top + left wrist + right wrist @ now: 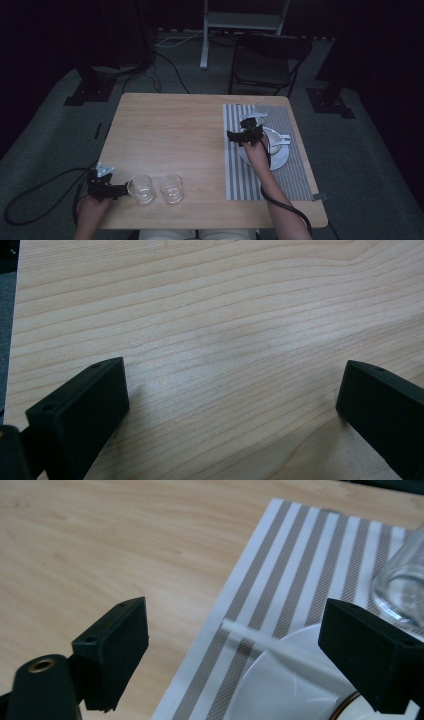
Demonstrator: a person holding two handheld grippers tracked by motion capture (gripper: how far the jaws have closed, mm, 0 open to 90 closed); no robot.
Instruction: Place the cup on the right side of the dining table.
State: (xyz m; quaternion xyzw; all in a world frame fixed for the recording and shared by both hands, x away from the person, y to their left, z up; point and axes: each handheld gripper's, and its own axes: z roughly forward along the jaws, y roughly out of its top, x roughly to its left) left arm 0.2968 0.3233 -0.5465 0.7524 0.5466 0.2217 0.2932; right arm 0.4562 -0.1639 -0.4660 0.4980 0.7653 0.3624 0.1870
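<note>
Your right tongs (248, 131) hover open over the white plate (280, 690) on the striped mat (290, 175); come down square on its rim. Left tongs (106, 186) sit open beside the near glasses (141, 188).

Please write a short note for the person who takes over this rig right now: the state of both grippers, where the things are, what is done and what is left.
Left gripper: open, holding nothing, low at the near left of the light wooden table, jaws pointing at the nearer of two clear drinking glasses; the second glass stands beside it.
Right gripper: open, holding nothing, over the white round plate on the grey-and-white striped placemat.
A third clear glass stands at the mat's far end.
Done, apparently: plate and one glass set on the mat.
Left, probably: the two near glasses, neither gripped yet.
</note>
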